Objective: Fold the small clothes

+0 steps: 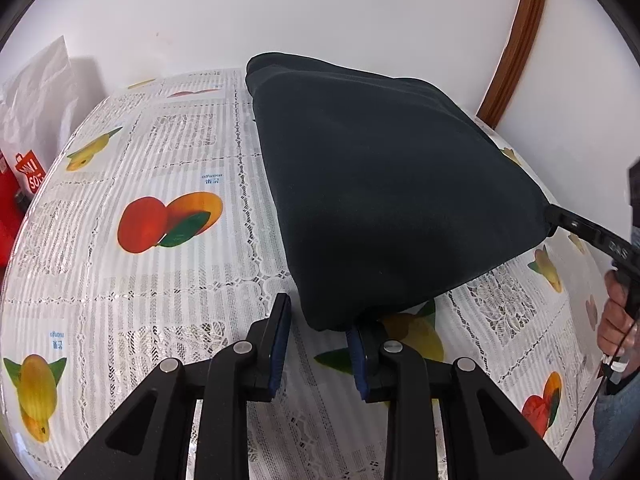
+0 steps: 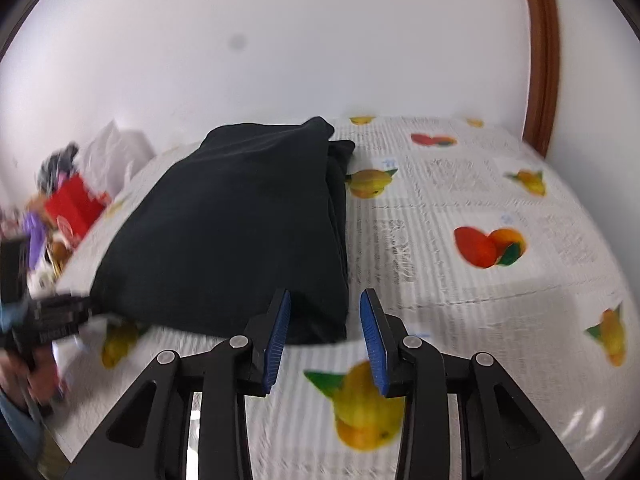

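Fingers (image 1: 280, 320) of the left gripper (image 1: 320, 322) stand apart at the near corner of a folded dark garment (image 1: 384, 184) on the table (image 1: 160, 280), gripping nothing. Right gripper (image 2: 326, 318) fingers are also released, empty, beside the garment's edge.

Folded garment (image 1: 384, 184) on table (image 1: 160, 288); bags (image 1: 32, 128) probably beyond.

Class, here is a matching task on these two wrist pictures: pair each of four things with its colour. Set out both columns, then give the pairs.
Things:
1. garment
2. finger pads
3. bag
4. door frame

Colours:
A. blue
B. brown
C. red
D. black

Pairs: 1-D, 2-A, 3-C, 4-B
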### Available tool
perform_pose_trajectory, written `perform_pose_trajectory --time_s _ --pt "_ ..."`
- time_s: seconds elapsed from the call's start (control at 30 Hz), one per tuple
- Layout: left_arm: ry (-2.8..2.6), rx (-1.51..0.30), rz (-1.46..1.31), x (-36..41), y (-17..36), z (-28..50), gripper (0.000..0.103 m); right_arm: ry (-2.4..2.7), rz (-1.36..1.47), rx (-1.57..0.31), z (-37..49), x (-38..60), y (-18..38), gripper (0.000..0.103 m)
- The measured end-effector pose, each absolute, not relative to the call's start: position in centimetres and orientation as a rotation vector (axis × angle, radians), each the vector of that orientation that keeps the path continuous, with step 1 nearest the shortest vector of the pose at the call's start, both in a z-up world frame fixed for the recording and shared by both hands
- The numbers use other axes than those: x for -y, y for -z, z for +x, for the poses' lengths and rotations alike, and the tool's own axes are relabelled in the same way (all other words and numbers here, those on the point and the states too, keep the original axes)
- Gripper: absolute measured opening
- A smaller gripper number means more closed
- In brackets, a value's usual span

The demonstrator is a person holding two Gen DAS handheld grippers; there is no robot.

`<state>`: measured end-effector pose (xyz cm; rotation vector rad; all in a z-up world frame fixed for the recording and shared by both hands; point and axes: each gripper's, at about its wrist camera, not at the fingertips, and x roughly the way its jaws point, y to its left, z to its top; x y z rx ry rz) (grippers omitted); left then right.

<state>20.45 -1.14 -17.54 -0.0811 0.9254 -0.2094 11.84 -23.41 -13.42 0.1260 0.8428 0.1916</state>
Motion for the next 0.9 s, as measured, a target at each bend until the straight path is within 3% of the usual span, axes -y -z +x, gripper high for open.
perform_pose_trajectory --time_s 0.03,0.07,0.17,0.77,0.9 --pt "0.217 -0.924 -0.08 1.2 17.5 20.6 0.019 -0.192 0.152 -0.869 12.5 23.5 13.9 0.031" --pt "0.227 -0.924 -0.08 1.2 17.5 20.6 0.017 -0.205 0.171 -0.887 13.0 23.5 14.2 0.014" --pt "0.227 -0.92 -0.084 1.1 17.5 20.5 0.015 -0.202 0.177 -0.839 12.4 23.8 13.9 0.009" --pt "0.261 -0.901 -0.161 -0.3 15.5 18.4 0.015 -0.162 0.134 -0.815 11.6 22.8 13.1 0.014" --pt "0.286 -0.863 -0.213 -0.8 14.4 18.0 0.022 -0.139 0.104 -0.862 11.8 22.8 13.9 0.014"
